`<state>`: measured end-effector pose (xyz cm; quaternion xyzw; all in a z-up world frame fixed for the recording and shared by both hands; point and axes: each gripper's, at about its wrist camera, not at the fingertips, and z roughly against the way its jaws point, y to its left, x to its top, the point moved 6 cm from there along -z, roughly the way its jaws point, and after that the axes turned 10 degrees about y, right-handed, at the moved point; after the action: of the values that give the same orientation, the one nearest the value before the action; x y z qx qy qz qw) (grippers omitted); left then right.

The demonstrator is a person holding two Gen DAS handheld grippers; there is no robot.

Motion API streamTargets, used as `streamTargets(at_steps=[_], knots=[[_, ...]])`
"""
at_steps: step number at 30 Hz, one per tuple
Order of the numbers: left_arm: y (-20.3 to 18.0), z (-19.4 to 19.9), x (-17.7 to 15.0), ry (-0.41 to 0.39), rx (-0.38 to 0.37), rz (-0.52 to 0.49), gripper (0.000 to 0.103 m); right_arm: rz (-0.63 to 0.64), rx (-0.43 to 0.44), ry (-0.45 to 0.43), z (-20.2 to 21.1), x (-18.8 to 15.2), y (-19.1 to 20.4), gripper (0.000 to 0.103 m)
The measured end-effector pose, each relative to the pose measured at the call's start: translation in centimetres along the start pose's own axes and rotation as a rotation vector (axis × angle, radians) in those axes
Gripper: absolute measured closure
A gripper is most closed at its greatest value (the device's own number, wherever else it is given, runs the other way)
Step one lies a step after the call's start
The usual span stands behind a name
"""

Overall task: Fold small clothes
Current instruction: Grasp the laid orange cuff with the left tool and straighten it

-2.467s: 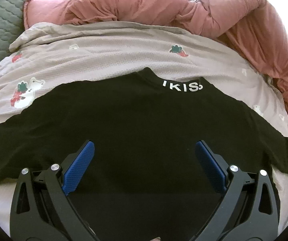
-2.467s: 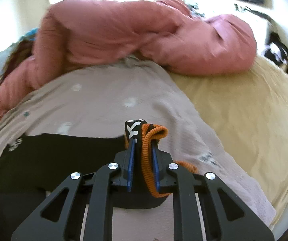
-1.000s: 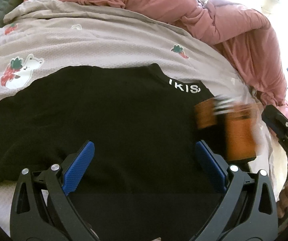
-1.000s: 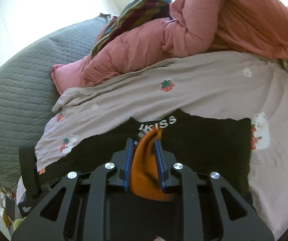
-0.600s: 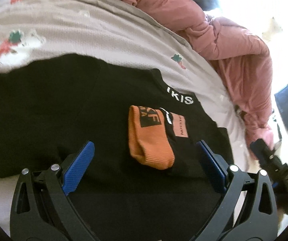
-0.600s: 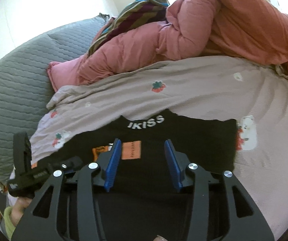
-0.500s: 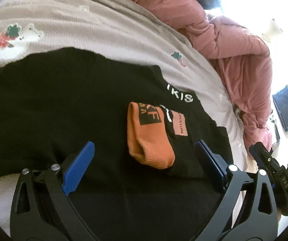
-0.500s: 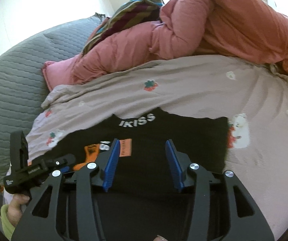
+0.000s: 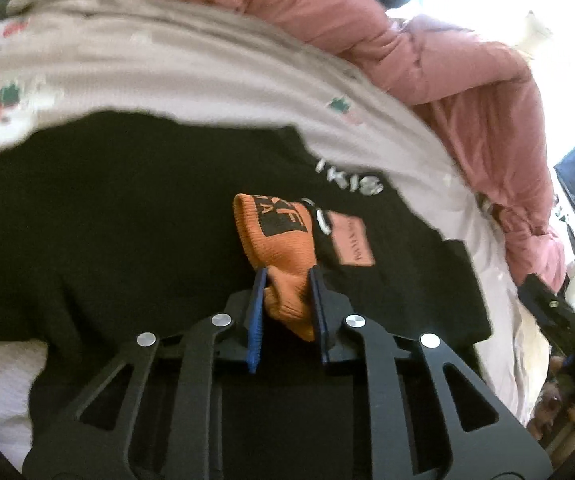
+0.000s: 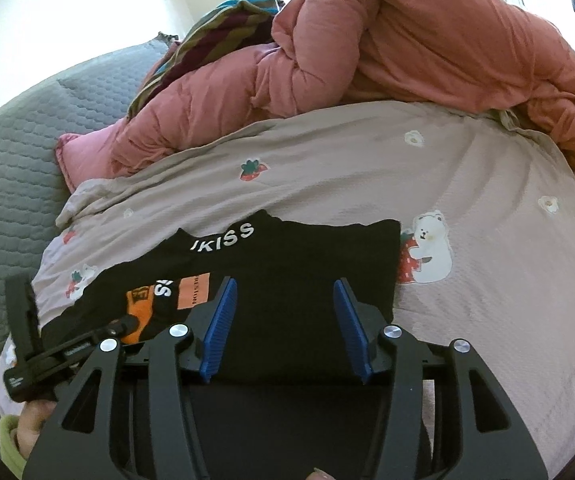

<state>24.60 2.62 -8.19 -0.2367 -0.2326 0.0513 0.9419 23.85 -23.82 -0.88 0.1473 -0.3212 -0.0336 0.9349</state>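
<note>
The left gripper (image 9: pixel 286 276) is closing its blue pads (image 9: pixel 256 312) on the near end of an orange sock (image 9: pixel 277 240), and the knit bunches up between them, so the sock is pinched at its near end. The far part of the sock, with a black printed patch, lies on a black garment (image 9: pixel 127 208) spread flat on the bed. Just right of the sock sits a second black sock piece with a salmon label (image 9: pixel 351 240). White letters (image 9: pixel 349 180) run along the far edge of the black garment.

In the right wrist view, the right gripper (image 10: pixel 283 320) hovers over the right part of the black garment (image 10: pixel 307 264) with its jaws parted and nothing between the blue pads (image 10: pixel 219 328); only flat black cloth shows under the gap. At the near left of that view the left gripper (image 10: pixel 127 324) reaches the orange sock (image 10: pixel 137 312), and a hand (image 10: pixel 33 416) with a green cuff holds its handle.

The garment rests on a beige blanket (image 10: pixel 367 176) printed with strawberries and a white bear (image 10: pixel 427 248). A pink quilt (image 10: pixel 407 52) is heaped at the far side, a grey quilted cover (image 10: pixel 15 152) lies at the far left, and a striped cloth (image 10: pixel 215 28) pokes out behind the quilt
</note>
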Motion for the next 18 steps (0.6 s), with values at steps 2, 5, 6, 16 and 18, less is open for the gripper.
streamTargets(at_steps=[2, 5, 6, 16, 18], knots=[[-0.1, 1.6, 0.4, -0.034, -0.013, -0.013, 0.091, -0.006, -0.009, -0.006, 0.2, 0.0, -0.4, 0.054], [0.6, 3.8, 1.1, -0.086, 0.083, -0.041, 0.091, -0.012, -0.026, -0.011, 0.5, 0.0, -0.9, 0.054], [1.0, 4.6, 1.4, -0.101, 0.110, -0.048, 0.091, -0.012, -0.030, -0.011, 0.5, 0.0, -1.0, 0.054], [2.9, 5.4, 1.9, -0.071, 0.109, -0.003, 0.088, 0.018, -0.072, 0.009, -0.4, -0.6, -1.0, 0.054], [3.4, 6.2, 2.1, -0.090, 0.115, 0.008, 0.088, 0.043, -0.085, 0.017, -0.7, -0.8, -0.6, 0.054]])
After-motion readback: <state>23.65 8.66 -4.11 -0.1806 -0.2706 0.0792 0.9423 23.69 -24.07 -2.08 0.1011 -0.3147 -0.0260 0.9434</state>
